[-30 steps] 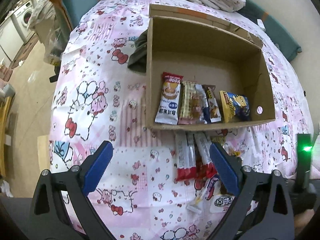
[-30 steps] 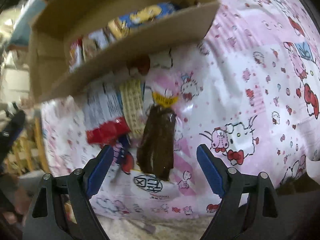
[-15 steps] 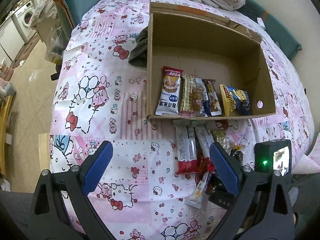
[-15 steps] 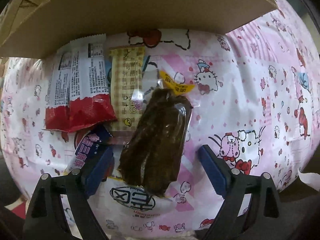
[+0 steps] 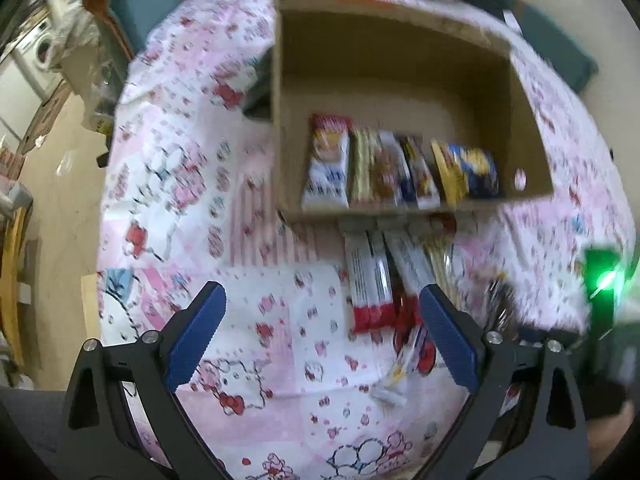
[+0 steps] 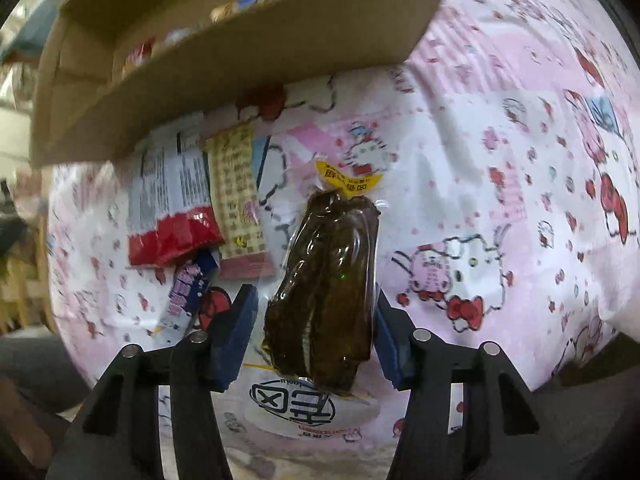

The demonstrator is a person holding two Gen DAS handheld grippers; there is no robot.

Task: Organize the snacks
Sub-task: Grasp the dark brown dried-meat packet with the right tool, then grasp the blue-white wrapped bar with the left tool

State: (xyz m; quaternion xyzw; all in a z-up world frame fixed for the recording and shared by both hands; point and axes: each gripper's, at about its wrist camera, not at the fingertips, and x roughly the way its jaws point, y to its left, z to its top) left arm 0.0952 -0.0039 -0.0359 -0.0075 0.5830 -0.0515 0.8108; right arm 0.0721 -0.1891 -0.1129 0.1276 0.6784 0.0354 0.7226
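Left gripper (image 5: 320,336) hangs with fingers wide and nothing between them, over the cartoon-print cloth (image 5: 192,208) on the bench; no part in the pick that I can see. Ahead of it the cardboard box (image 5: 400,60) lies open, a row of snack packets (image 5: 396,172) lined against its near wall, far half bare. Just outside that wall, a loose pile: two red-and-white bars (image 6: 172,216) side by side, a yellow printed packet (image 6: 240,196) just beside them, a blue-and-white stick (image 6: 188,292) poking out below. Right of those, the target as I judge it — a dark brown snack in clear wrap (image 6: 328,280) with a yellow tab at the top, lying lengthwise between the fingers of the right gripper (image 6: 312,332), partly over a white packet with a black logo (image 6: 292,400). Fingers are closing on it; the right pad looks at the wrap's edge, a gap shows on the left — not yet pinched, I'd say. To do this well: centre on the thick lower body rather than the loose film, close evenly from both sides, keep the tips above the white packet so only one item comes up, lift straight, then carry over the near wall to the bare end of the row
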